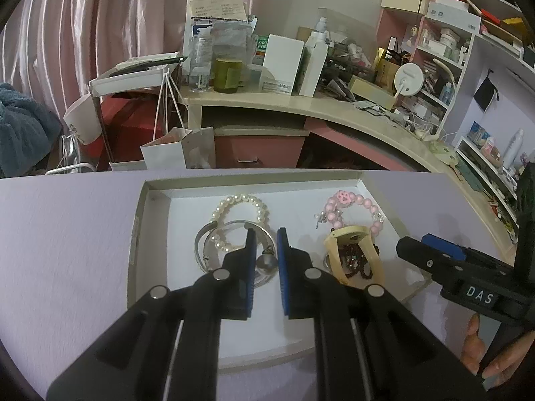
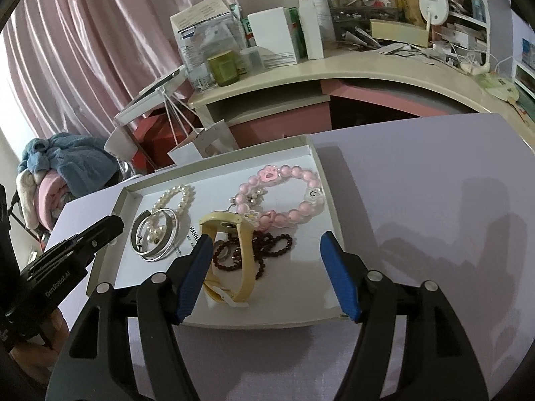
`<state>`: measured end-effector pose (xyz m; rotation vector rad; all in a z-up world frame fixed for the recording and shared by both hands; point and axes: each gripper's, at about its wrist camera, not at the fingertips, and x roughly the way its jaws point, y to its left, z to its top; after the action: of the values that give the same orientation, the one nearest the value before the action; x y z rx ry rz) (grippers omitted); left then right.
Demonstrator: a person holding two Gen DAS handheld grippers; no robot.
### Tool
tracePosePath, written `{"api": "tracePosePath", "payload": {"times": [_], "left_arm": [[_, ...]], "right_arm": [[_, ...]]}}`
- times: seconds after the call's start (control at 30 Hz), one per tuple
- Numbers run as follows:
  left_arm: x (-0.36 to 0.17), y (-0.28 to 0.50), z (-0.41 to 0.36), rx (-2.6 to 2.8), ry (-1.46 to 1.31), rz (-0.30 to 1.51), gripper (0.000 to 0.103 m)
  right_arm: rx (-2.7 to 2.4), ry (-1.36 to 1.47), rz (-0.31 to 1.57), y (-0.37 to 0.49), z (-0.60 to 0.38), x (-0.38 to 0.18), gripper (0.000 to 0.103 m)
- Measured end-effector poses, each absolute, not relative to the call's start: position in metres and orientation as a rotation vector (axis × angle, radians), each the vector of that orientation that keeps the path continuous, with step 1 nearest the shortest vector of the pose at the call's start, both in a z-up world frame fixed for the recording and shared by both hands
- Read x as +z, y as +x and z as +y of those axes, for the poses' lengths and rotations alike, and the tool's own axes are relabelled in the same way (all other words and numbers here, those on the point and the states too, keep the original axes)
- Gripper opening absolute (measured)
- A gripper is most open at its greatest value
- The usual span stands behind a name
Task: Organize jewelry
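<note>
All the jewelry sits in a shallow white cardboard tray (image 2: 329, 180) on the lavender counter (image 2: 434, 200). Far right corner: pink bead bracelet with a paw charm (image 2: 284, 197). In front of it, a cream-yellow watch strap (image 2: 230, 257) stands on edge over a tangle of dark red bead strands (image 2: 267, 247). Left half: white pearl bracelet (image 2: 174, 200) with a silver metal bangle (image 2: 157, 237) lying partly over it.

Right gripper (image 2: 267, 260) hangs over the tray's near right part, fingers spread wide and empty; its left finger (image 2: 195, 267) is just beside the strap, contact unclear. Left gripper (image 1: 266, 250) is over the bangle, fingers nearly clenched, narrow gap only. A small clear bead (image 1: 265, 264) shows in that gap; whether it's gripped or just lying below, can't tell.

Likely step: right gripper picks up the watch strap.
- Straddle one strap wall, not the whole loop; it looks springy and would pop out.
- Keep the lower finger clear of the red strands or they'll drag along.
- Close slowly, then lift straight up and watch for snagged beads.
- Left gripper could pin the tray rim if the tray slides.
</note>
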<state>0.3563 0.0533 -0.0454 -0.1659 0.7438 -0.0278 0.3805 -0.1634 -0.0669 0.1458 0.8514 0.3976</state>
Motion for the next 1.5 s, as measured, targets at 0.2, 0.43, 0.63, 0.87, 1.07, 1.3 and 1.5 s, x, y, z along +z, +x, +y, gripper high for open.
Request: {"api": "tracePosePath", "payload": {"times": [0.2, 0.43, 0.63, 0.87, 1.07, 1.3, 1.5], "left_arm": [[-0.045, 0.357, 0.048, -0.039, -0.153, 0.740, 0.013], [-0.048, 0.357, 0.047, -0.043, -0.155, 0.749, 0.013], [-0.044, 0.347, 0.046, -0.041, -0.156, 0.710, 0.056], [-0.027, 0.316, 0.054, -0.008, -0.161, 0.628, 0.088], [-0.012, 0.284, 0.060, 0.053, -0.145, 0.569, 0.097], [0.002, 0.239, 0.069, 0.122, -0.133, 0.510, 0.101], [0.000, 0.204, 0.074, 0.166, -0.145, 0.513, 0.101]], "right_arm": [[0.397, 0.152, 0.852, 0.380, -0.165, -0.068, 0.068], [0.398, 0.146, 0.847, 0.379, -0.165, -0.067, 0.068], [0.396, 0.144, 0.838, 0.377, -0.165, -0.064, 0.068], [0.384, 0.131, 0.769, 0.361, -0.171, -0.051, 0.086], [0.365, 0.138, 0.696, 0.340, -0.177, -0.039, 0.099], [0.308, 0.086, 0.600, 0.308, -0.179, -0.023, 0.102], [0.278, -0.003, 0.554, 0.279, -0.176, -0.016, 0.102]]}}
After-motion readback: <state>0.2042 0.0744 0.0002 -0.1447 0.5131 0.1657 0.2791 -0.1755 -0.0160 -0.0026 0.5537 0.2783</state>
